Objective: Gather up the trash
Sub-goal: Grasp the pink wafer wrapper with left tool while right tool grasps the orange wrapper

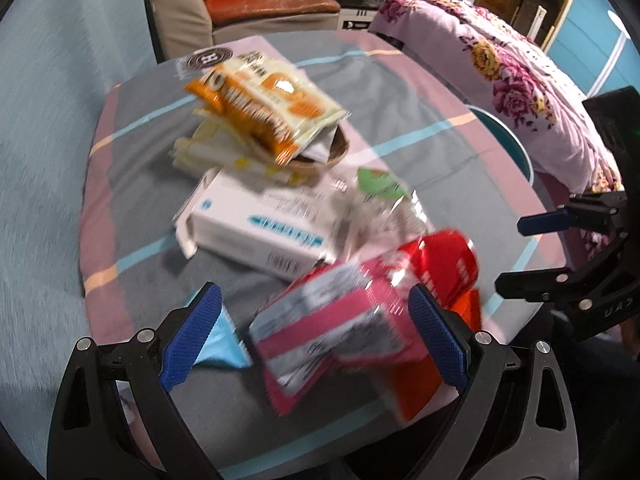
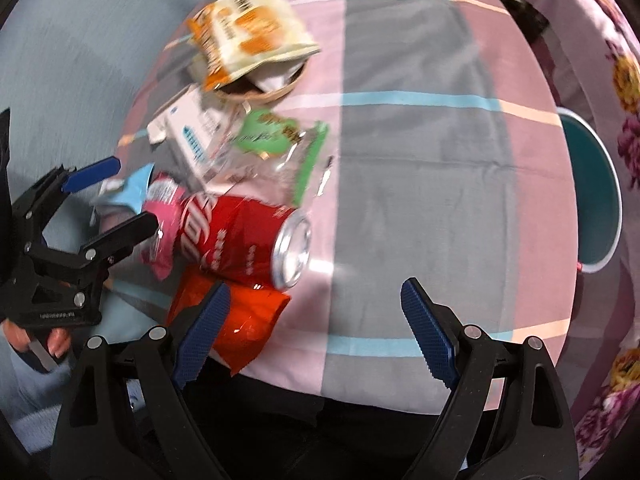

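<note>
Trash lies on a round table covered by a pink and grey cloth (image 2: 400, 152). My left gripper (image 1: 316, 312) is open above a pink wrapper (image 1: 332, 332), which lies between its blue fingers without being pressed. Beside the wrapper are a red soda can (image 1: 444, 264) on its side, an orange wrapper (image 1: 420, 384) and a light blue scrap (image 1: 224, 344). My right gripper (image 2: 316, 300) is open over bare cloth, just right of the red can (image 2: 240, 240) and the orange wrapper (image 2: 244, 320). The left gripper (image 2: 116, 196) also shows over the pink wrapper (image 2: 160, 208).
A white box (image 1: 256, 224), a green and clear wrapper (image 2: 272, 140) and an orange snack bag (image 1: 260, 108) on a wooden bowl (image 1: 320, 156) lie farther back. A teal bin (image 2: 592, 196) stands at the table's right edge by a floral bedspread (image 1: 520, 92). An armchair (image 1: 240, 8) stands behind.
</note>
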{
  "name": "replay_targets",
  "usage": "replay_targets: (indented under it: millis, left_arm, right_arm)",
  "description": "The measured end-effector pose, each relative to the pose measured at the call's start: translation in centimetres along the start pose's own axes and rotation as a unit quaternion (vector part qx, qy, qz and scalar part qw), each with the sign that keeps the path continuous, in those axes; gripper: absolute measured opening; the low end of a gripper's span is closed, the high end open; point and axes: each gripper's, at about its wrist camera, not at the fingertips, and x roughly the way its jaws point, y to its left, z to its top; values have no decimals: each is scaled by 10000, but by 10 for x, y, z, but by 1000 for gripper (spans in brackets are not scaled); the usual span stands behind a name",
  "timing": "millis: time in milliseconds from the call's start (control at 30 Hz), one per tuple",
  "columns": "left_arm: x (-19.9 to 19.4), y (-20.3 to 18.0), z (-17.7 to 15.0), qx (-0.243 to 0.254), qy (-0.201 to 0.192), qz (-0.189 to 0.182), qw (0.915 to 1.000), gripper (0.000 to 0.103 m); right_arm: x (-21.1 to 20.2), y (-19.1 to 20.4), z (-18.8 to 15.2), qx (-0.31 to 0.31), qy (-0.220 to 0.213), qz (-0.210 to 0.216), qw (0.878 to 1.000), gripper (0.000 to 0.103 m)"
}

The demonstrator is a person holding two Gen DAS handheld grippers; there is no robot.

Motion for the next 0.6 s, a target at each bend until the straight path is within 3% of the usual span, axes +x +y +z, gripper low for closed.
replay_targets:
  millis: [233, 600]
  left_arm:
    - [4, 4, -23, 200, 113, 53, 9997, 94]
    - [27, 6, -40, 138, 285, -244, 9992, 94]
  right_arm:
    - [30, 16, -15, 176, 532, 580, 9967, 83]
    - [61, 25, -16, 581, 619, 1040, 9910, 83]
